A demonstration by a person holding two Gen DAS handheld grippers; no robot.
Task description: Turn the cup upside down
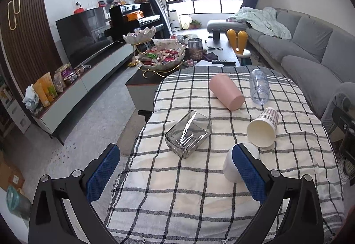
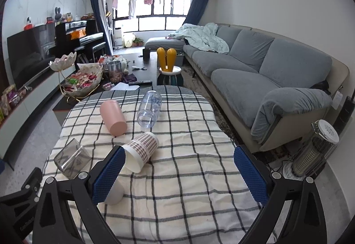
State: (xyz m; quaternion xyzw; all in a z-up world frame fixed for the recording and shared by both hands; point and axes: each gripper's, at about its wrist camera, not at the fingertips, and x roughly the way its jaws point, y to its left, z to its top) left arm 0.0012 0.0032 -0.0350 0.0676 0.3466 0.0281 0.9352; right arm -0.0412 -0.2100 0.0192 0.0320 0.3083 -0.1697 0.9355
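Note:
Several cups lie on their sides on the checked tablecloth: a pink cup, a clear plastic cup, a plaid paper cup, a square smoky glass and a white cup. My left gripper is open and empty above the near table; its right finger overlaps the white cup. My right gripper is open and empty; its left finger overlaps the plaid and white cups.
A coffee table with a tiered snack bowl and a jar stands beyond the table. A grey sofa runs along the right. A TV and cabinet are left. A heater stands on the floor at right.

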